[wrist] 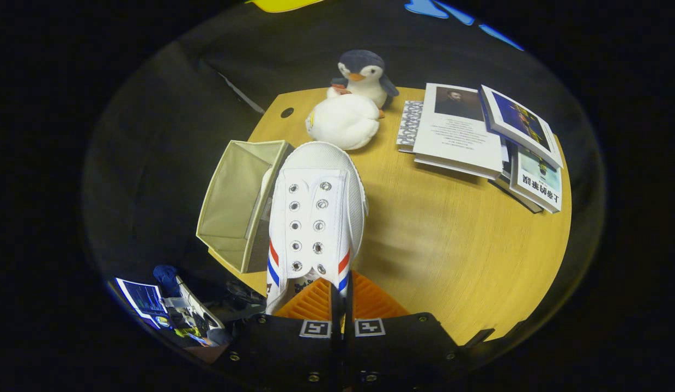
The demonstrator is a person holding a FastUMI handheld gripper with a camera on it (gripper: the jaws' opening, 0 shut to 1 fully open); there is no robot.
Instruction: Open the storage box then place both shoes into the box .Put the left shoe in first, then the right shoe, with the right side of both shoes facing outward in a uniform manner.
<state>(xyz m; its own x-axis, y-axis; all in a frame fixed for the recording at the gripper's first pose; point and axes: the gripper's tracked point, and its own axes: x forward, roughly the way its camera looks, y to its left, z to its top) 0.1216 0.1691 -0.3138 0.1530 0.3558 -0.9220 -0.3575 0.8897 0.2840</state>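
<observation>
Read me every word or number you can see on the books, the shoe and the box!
Nothing here is clear enough to quote.
Blue-green book: big Chinese characters, upside down, too unclear to read for sure.
White book: small print, too blurred.
White shoe, with the gripper shut on its near end: coloured stripes, no words.
Storage box: no words.

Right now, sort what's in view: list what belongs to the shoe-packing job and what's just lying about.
For the job:
- white shoe, clamped between the fingers of the hand-held gripper
- open storage box, beside the shoe

Lying about:
- penguin plush
- white plush
- books on the table
</observation>
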